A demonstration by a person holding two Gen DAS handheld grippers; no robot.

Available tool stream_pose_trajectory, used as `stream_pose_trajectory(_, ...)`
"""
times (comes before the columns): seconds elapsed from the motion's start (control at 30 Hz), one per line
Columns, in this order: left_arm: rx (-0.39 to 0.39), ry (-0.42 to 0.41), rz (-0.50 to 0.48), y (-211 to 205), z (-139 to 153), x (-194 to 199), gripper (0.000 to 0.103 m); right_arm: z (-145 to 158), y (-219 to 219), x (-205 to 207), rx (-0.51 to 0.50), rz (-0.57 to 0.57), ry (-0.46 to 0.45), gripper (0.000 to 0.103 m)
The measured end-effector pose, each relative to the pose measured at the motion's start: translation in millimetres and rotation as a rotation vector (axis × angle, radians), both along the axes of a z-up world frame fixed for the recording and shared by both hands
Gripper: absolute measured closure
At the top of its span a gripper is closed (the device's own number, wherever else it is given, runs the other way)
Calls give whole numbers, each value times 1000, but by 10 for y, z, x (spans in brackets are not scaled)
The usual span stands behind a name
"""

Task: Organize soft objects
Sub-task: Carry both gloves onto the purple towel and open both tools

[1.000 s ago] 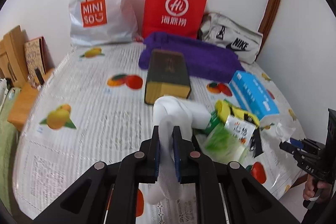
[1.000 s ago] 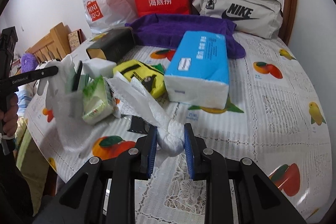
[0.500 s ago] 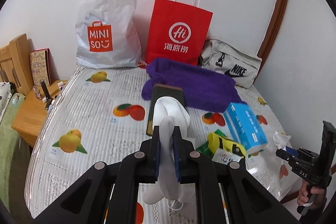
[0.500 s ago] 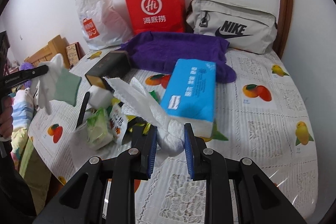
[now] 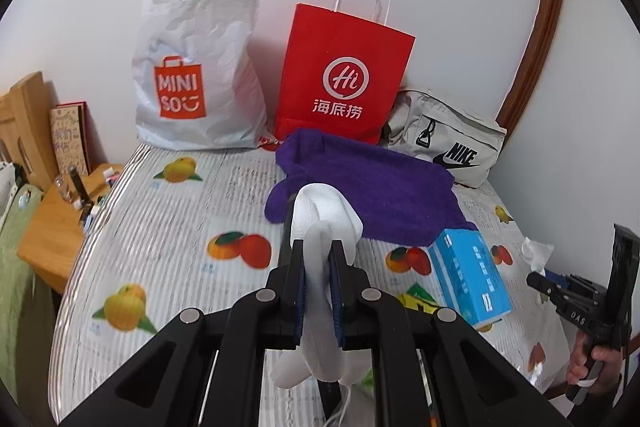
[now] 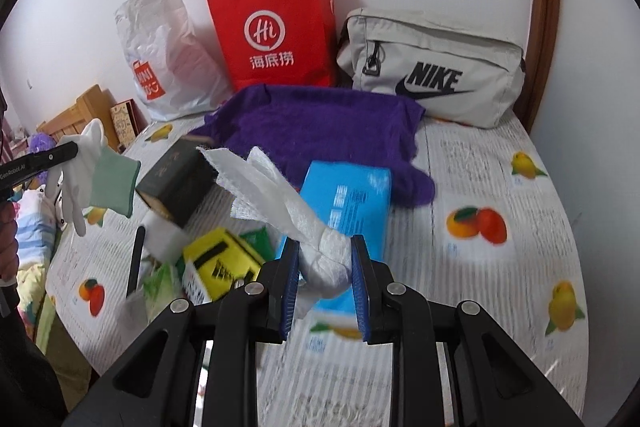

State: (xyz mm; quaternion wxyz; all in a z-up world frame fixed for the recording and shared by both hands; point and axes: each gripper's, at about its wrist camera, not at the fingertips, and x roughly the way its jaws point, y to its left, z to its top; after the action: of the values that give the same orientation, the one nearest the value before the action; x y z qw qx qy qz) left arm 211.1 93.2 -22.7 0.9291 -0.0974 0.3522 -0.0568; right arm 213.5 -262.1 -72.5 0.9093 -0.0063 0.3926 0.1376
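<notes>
The left gripper [image 5: 318, 273] is raised above the tabletop [image 5: 168, 251], its fingers [image 5: 298, 281] clamped on a white glove [image 5: 326, 219]; the glove bulges above the fingers and hangs limp below them, and the right wrist view shows a pale green cuff [image 6: 114, 183] on it. The right gripper [image 6: 325, 281] is likewise raised, its fingers [image 6: 289, 283] clamped on the knotted end of a crumpled white plastic bag [image 6: 280, 195], which fans out up and to the left. Directly under the right gripper lies a blue tissue pack [image 6: 348, 203]. To its left, blurred, lie a yellow packet [image 6: 218, 267], a green packet [image 6: 162, 283] and a black strip [image 6: 135, 261], close together. Behind these stands a dark box [image 6: 180, 183]. Further back a purple towel [image 6: 320, 127] is spread across the tabletop, its near corner just beside the tissue pack. Against the wall, from left to right, stand a white Miniso bag [image 5: 198, 67], a red paper bag [image 5: 344, 79] and a grey Nike pouch [image 5: 448, 143]; the red bag and the pouch stand directly behind the towel's far edge.
</notes>
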Motion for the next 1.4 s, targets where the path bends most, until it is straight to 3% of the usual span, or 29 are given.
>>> stream_pose_trajectory(0.57,27,6,-80,-245,170,1189,92,89,5,1303,-25,-26,6,78)
stream_pose_trajectory(1.2,32,88,-156,-654,-250,2727,92,-565,39,2301,-86,-10,156,79)
stream_pose_trajectory(1.4,95,196,-136,-711,-654,3032,92,-755,122,2393,-118,21,205,79)
